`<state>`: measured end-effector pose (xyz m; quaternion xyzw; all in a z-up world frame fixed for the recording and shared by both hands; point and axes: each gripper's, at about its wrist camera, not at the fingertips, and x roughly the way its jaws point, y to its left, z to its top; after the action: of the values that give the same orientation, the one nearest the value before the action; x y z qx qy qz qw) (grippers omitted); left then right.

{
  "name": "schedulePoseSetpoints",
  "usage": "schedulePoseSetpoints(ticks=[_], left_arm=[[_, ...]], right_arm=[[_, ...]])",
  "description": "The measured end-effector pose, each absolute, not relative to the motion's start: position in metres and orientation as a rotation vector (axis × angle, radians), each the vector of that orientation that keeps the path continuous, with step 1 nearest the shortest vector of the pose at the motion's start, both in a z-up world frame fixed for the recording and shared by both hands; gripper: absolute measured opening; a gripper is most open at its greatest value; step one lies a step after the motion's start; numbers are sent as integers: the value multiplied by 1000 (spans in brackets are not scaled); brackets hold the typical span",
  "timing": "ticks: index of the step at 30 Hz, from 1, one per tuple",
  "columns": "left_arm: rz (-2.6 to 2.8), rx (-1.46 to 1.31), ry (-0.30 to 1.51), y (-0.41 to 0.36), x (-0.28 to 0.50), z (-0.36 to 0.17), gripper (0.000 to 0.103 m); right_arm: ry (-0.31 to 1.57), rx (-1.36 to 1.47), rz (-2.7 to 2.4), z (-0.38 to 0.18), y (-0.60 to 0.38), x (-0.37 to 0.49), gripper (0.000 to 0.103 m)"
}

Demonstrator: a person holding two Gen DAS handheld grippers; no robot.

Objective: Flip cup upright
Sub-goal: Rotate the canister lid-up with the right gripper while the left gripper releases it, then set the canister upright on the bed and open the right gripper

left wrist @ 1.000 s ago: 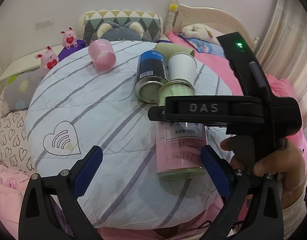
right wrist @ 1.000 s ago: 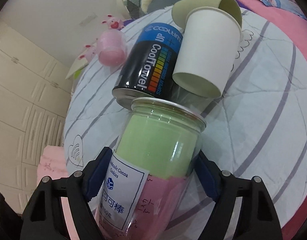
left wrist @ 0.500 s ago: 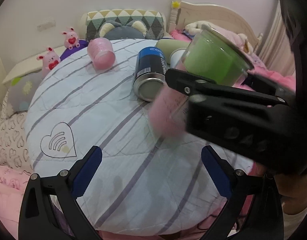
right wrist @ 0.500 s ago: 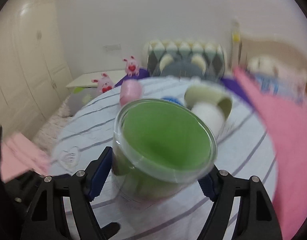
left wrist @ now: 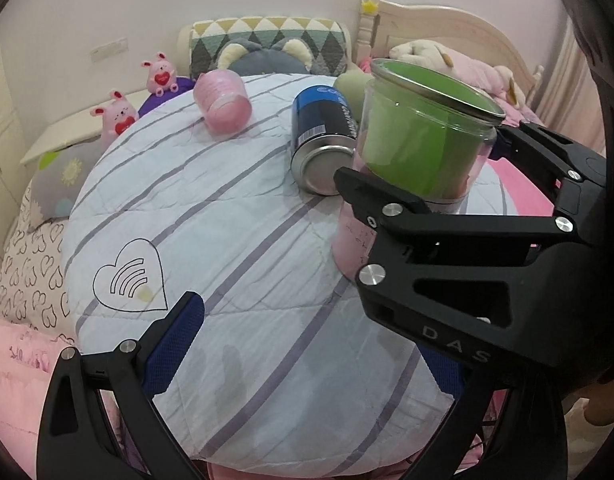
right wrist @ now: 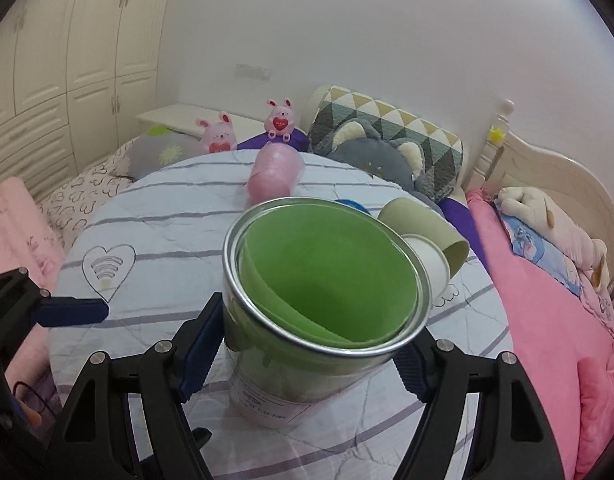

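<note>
A clear cup with a green lining, a pink label and a metal rim [right wrist: 327, 312] stands nearly upright, mouth up, on the round striped table [right wrist: 179, 216]. My right gripper [right wrist: 307, 344] is shut on its sides; it also shows in the left wrist view [left wrist: 435, 208], gripping the cup [left wrist: 423, 140]. My left gripper [left wrist: 307, 344] is open and empty over the table's near edge. Its right finger is hidden behind the right gripper's body.
A blue and black can [left wrist: 323, 136] lies on its side beside the cup. A pink cup [left wrist: 223, 100] lies farther back. An olive cup [right wrist: 427, 228] and a white paper cup [right wrist: 427, 268] lie to the right. Pillows, plush toys and a bed surround the table.
The right gripper has lifted the cup from lying on its side and turned it mouth-up onto the table. The left gripper has stayed in place.
</note>
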<state>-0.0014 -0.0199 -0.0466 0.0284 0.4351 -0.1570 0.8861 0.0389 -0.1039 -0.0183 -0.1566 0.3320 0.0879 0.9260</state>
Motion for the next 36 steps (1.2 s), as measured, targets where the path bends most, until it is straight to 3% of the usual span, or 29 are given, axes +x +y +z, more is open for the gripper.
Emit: schedulePoseSetpoints(ticks=[22, 36], left_arm=[[-314, 37, 861, -21, -20, -29, 101], [-266, -9, 710, -26, -63, 15, 101]], right_arm=[[659, -163, 232, 4, -127, 9, 80], [581, -46, 175, 43, -174, -45, 80]])
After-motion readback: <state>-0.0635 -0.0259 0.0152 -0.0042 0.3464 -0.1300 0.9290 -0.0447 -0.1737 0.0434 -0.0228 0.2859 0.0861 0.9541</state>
